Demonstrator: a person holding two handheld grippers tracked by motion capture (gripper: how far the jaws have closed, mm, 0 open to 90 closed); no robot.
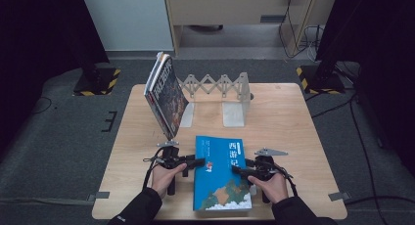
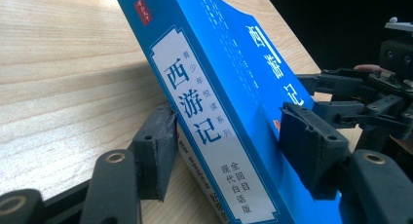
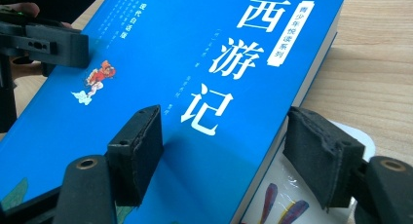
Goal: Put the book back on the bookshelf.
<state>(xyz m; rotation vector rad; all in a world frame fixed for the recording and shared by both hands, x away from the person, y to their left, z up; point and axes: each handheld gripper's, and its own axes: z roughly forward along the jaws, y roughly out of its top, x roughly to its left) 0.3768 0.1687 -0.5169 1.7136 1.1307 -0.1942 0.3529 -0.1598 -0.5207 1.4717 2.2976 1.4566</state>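
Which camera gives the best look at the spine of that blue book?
The left gripper view: the blue book is tilted so its spine faces the camera, white label readable, between the left gripper jaws. The right gripper view shows its front cover and page edge. The high view shows the whole cover from above, with the spine edge thin.

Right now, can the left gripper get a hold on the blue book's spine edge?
Probably yes: the left gripper already has its open jaws on either side of the blue book at the spine, one below, one above, with nothing between.
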